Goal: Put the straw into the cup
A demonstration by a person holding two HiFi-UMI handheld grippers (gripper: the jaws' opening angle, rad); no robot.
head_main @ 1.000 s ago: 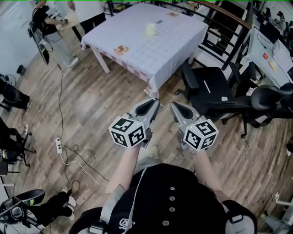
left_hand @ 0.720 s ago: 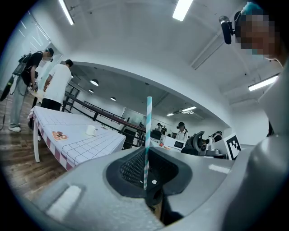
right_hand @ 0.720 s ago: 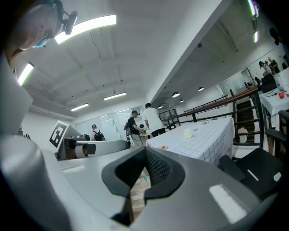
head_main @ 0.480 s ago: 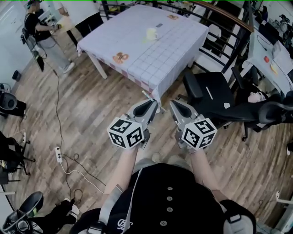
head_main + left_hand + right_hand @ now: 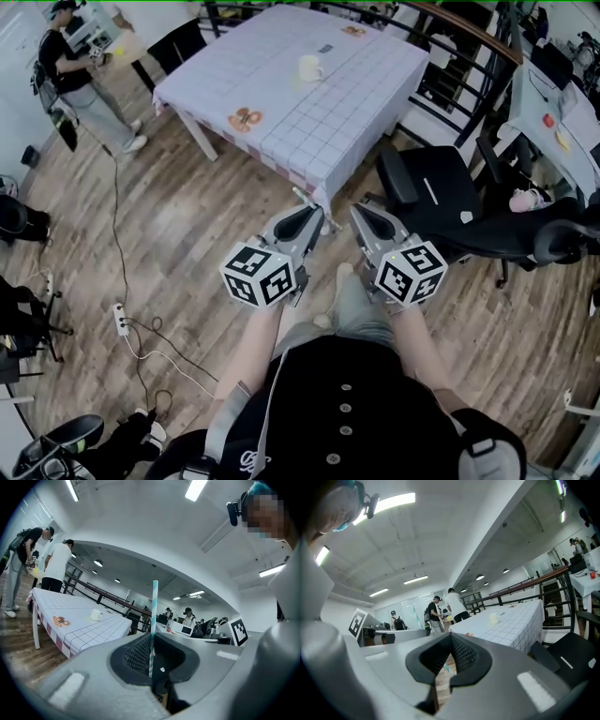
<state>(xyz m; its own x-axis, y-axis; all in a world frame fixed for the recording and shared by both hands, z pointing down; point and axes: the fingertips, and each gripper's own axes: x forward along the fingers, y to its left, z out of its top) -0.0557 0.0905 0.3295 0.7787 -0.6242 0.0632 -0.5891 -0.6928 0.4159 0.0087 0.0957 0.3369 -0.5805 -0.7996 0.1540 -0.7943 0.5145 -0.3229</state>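
Table [image 5: 361, 103] nearer (straw [image 5: 153, 634] between left fingers [image 5: 136, 656])

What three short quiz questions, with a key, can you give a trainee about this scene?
1. True or false: the straw is already inside the cup.
2. Which gripper holds the straw? A) left B) right C) neither
3. Fill in: the cup stands on a ___.
Key: 1 false; 2 A, the left gripper is shut on it; 3 table.
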